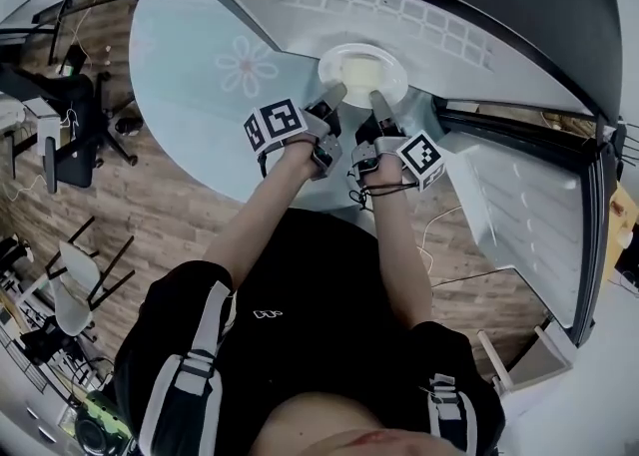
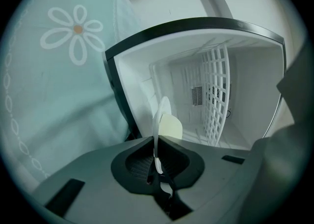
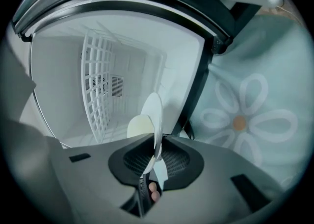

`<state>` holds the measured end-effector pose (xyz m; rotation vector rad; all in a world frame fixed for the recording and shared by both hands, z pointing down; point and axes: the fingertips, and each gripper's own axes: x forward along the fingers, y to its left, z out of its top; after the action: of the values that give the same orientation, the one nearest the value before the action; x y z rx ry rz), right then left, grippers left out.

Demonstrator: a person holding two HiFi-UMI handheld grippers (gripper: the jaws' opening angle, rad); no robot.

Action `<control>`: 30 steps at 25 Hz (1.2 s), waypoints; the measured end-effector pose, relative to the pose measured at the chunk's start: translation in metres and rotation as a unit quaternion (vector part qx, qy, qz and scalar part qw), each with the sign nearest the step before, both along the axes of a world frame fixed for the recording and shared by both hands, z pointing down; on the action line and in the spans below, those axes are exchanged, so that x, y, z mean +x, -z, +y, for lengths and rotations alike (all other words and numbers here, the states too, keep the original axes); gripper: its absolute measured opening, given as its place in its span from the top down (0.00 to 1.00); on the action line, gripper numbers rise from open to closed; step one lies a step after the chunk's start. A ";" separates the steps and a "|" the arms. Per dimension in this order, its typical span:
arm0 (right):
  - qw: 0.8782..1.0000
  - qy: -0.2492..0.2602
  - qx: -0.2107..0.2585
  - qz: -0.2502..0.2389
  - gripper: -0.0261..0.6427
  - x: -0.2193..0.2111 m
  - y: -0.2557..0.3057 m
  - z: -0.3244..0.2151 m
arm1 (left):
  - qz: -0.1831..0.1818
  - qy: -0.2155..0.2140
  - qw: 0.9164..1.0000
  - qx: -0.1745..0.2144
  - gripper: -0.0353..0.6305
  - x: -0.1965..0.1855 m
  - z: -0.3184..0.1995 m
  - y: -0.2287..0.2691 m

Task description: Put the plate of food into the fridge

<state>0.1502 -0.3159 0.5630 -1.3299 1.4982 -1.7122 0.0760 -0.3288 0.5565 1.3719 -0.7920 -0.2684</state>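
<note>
My left hand-held gripper (image 1: 332,97) and right hand-held gripper (image 1: 380,102) clamp the round white plate (image 1: 391,63) rim; tilting unevenly could spill pale food (image 1: 359,73) in white fridge (image 2: 250,86).

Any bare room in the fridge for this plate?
Yes. The fridge compartment shows nothing stored: bare on both sides of the white wire shelf, back to the vent. Only tight spot is the door opening, where left tongs and right tongs both clamp the plate.

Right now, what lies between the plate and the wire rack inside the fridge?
Nothing stands there. Only the bare white inside of the fridge shows between the plate and the wire rack. Both gripper views show this stretch.
</note>
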 end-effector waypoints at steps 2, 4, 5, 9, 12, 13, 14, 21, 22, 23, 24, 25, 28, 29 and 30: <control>1.000 0.006 0.001 0.008 0.89 0.000 -0.001 -0.002 | -0.004 0.000 1.000 0.004 0.91 -0.001 -0.002 -0.002; 1.000 0.011 0.002 0.016 0.89 0.001 -0.004 -0.003 | -0.009 -0.001 1.000 0.010 0.91 0.000 -0.003 -0.005; 1.000 0.012 0.002 0.019 0.89 0.001 -0.005 -0.005 | -0.011 -0.002 1.000 0.012 0.91 0.000 -0.005 -0.007; 0.999 0.012 0.001 0.029 0.89 0.004 -0.013 -0.014 | -0.017 -0.005 1.000 0.025 0.91 0.004 -0.017 -0.014; 0.999 0.018 0.000 0.042 0.89 0.007 -0.018 -0.028 | -0.021 -0.009 0.999 0.031 0.91 0.007 -0.033 -0.019; 0.999 0.020 0.000 0.047 0.89 0.008 -0.019 -0.034 | -0.022 -0.009 0.999 0.031 0.91 0.009 -0.039 -0.021; 0.998 0.022 -0.002 0.052 0.89 0.010 -0.020 -0.039 | -0.022 -0.009 0.999 0.029 0.91 0.010 -0.045 -0.023; 0.998 0.019 -0.004 0.055 0.89 0.019 -0.024 -0.056 | -0.013 -0.005 1.000 0.017 0.91 0.020 -0.063 -0.033; 0.998 0.019 -0.003 0.054 0.89 0.018 -0.023 -0.058 | -0.012 -0.004 1.000 0.016 0.91 0.020 -0.065 -0.034; 0.998 0.018 -0.002 0.053 0.89 0.018 -0.022 -0.060 | -0.011 -0.004 1.000 0.017 0.91 0.020 -0.067 -0.034; 0.998 0.017 -0.001 0.053 0.89 0.019 -0.022 -0.062 | -0.011 -0.004 1.000 0.018 0.90 0.020 -0.069 -0.033; 0.998 0.016 -0.001 0.054 0.88 0.020 -0.022 -0.063 | -0.010 -0.005 1.000 0.019 0.90 0.021 -0.070 -0.033; 0.997 0.025 -0.003 0.074 0.87 0.023 -0.021 -0.065 | -0.014 -0.017 1.000 0.019 0.89 0.025 -0.071 -0.033; 0.996 0.032 -0.007 0.088 0.85 0.024 -0.020 -0.064 | -0.018 -0.024 0.999 0.018 0.88 0.025 -0.071 -0.033; 0.994 0.038 -0.013 0.104 0.84 0.027 -0.018 -0.062 | -0.024 -0.029 0.999 0.018 0.85 0.025 -0.070 -0.032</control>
<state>0.1769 -0.3783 0.5815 -1.5221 1.6651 -1.6880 0.1015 -0.3986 0.5884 1.4370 -0.7889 -0.2047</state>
